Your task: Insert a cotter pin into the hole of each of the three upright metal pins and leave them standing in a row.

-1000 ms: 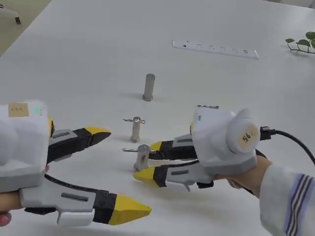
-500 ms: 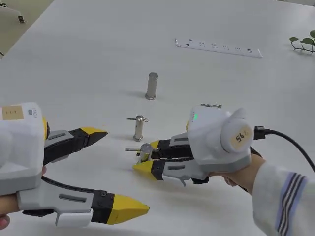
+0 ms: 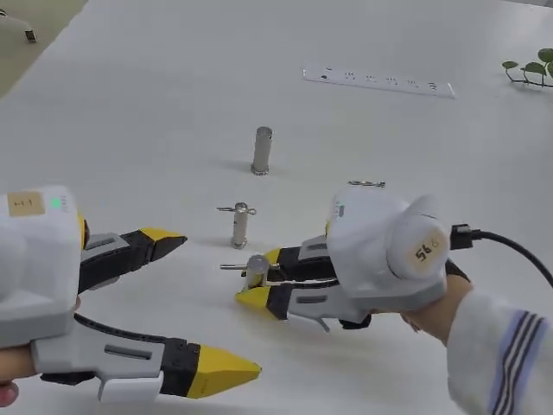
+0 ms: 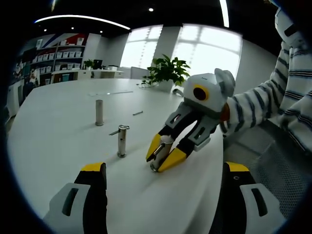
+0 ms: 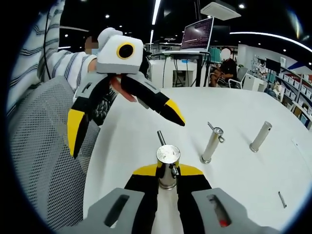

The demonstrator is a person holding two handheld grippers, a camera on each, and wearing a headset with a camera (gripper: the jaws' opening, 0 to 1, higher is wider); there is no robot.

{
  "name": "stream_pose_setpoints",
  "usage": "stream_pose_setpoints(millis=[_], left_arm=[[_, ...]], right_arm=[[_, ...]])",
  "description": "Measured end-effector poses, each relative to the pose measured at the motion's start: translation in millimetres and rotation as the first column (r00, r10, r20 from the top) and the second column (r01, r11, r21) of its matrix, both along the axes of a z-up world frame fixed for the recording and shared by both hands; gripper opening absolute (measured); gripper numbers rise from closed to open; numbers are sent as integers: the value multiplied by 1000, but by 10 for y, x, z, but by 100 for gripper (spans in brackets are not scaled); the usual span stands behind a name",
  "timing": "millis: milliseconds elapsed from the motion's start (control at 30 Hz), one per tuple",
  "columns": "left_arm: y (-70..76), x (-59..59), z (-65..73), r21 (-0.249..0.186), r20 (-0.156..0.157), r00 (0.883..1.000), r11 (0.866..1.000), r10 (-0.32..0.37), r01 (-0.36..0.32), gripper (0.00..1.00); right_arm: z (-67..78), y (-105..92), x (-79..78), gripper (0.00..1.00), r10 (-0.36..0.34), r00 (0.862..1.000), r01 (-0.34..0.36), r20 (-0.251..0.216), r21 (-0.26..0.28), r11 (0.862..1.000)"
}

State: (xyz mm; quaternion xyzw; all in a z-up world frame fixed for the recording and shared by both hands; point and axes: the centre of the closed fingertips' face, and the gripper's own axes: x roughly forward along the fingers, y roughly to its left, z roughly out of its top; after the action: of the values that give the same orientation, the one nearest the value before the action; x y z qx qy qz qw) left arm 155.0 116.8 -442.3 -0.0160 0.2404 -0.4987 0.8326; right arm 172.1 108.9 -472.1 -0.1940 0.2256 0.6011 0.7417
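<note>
Three metal pins stand in a row on the white table (image 3: pixel 130 104). The far pin (image 3: pixel 261 150) (image 4: pixel 99 112) (image 5: pixel 261 135) is bare. A cotter pin sits through the middle pin (image 3: pixel 239 225) (image 4: pixel 122 141) (image 5: pixel 212 144). My right gripper (image 3: pixel 257 277) (image 4: pixel 163 152) (image 5: pixel 168 171) is shut on the near pin (image 3: pixel 256 268) (image 4: pixel 164 144) (image 5: pixel 168 163), which carries a cotter pin (image 3: pixel 232 266) sticking out to the left. To the left and nearer me, my left gripper (image 3: pixel 194 303) (image 4: pixel 164 168) (image 5: pixel 122 122) hangs open and holds nothing.
One loose cotter pin (image 3: pixel 366 183) (image 4: pixel 138 113) (image 5: pixel 282 199) lies on the table right of the row. A white power strip (image 3: pixel 378 84) lies at the back. Plant leaves (image 3: pixel 529 73) reach in at the far right. A mesh chair (image 5: pixel 44 161) stands beside the table.
My right gripper's jaws have drawn together from either side of the near pin and now clamp it. The left gripper has stayed open in about the same place.
</note>
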Motion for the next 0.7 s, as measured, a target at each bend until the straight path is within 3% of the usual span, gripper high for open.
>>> stream_pose_setpoints(millis=[300,700], left_arm=[[58,68,25,3,15,1000,1000,27,-27,99],[121,104,-10,6,-5,998,998,60,-60,99]], right_arm=[[172,-304,140,8,-55,998,55,3,14,998],[182,-650,477,8,-133,991,133,-6,22,991]])
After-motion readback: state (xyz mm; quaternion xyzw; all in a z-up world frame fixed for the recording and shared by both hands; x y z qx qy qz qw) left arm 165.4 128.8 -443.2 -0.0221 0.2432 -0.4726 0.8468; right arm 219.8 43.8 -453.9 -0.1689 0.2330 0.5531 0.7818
